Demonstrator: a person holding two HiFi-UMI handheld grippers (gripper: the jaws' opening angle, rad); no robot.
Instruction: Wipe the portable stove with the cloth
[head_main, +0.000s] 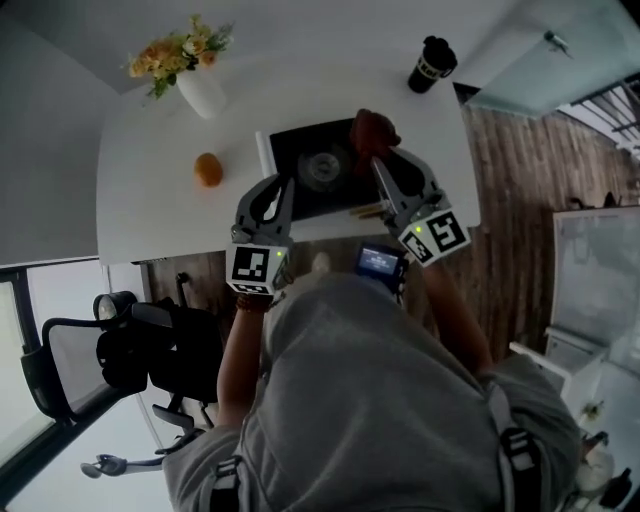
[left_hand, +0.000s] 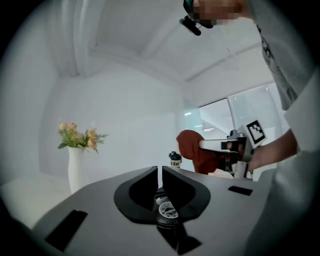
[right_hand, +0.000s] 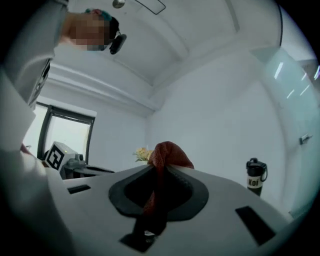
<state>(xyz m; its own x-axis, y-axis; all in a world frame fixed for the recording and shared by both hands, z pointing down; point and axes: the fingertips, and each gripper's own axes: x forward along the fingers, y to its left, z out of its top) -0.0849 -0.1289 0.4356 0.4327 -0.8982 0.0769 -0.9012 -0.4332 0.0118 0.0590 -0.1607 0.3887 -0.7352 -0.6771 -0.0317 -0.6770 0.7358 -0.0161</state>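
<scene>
The black portable stove (head_main: 312, 172) sits on the white table (head_main: 150, 200), right in front of me. My right gripper (head_main: 378, 160) is shut on a red-brown cloth (head_main: 372, 128), held up over the stove's right part. In the right gripper view the cloth (right_hand: 168, 153) bunches out above the closed jaws and a strip runs back between them. My left gripper (head_main: 284, 186) hovers over the stove's left edge. Its jaws stand together with only a thin slit and nothing between them (left_hand: 160, 171). From there the cloth (left_hand: 192, 147) hangs off to the right. Neither gripper view shows the stove.
A white vase of flowers (head_main: 200, 88) stands at the table's far left, with an orange fruit (head_main: 208, 169) left of the stove. A black bottle (head_main: 432, 63) is at the far right corner. A black office chair (head_main: 130, 350) stands beside me on the left.
</scene>
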